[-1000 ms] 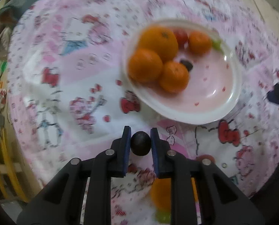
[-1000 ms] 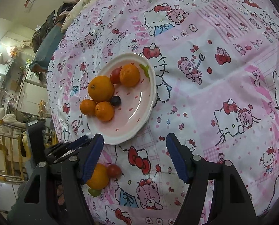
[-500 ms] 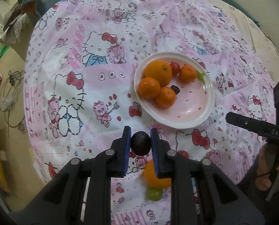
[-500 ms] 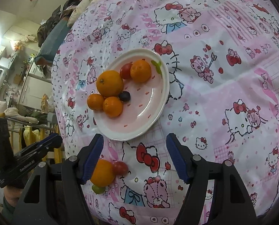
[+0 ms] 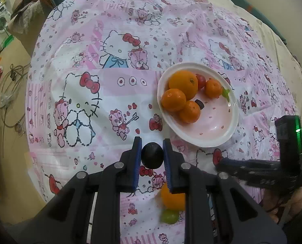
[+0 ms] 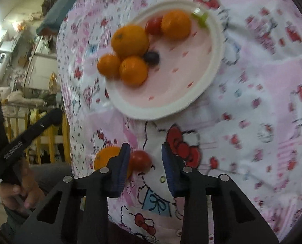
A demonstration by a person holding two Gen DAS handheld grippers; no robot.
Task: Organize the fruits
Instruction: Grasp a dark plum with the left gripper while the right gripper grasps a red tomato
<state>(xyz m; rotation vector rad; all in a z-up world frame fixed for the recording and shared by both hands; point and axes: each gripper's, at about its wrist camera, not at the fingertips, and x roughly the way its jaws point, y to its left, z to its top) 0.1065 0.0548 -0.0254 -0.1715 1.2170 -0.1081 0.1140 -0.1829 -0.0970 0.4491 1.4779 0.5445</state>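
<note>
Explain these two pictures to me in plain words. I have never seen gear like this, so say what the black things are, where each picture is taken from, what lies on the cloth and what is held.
No robot here: a person holds a two-fingered black clamp in each hand, and each clamp carries a camera that looks along its fingers.

The left tool is shut on a dark round fruit.

The right tool, in its own camera, has just been closing around a small red fruit. One pad is at the fruit and the other still stands off, so it is not yet gripped.

On the pink cartoon tablecloth sits a white plate with four oranges, a red fruit and a small dark one. Beside the plate lie a loose orange and a green fruit.
</note>
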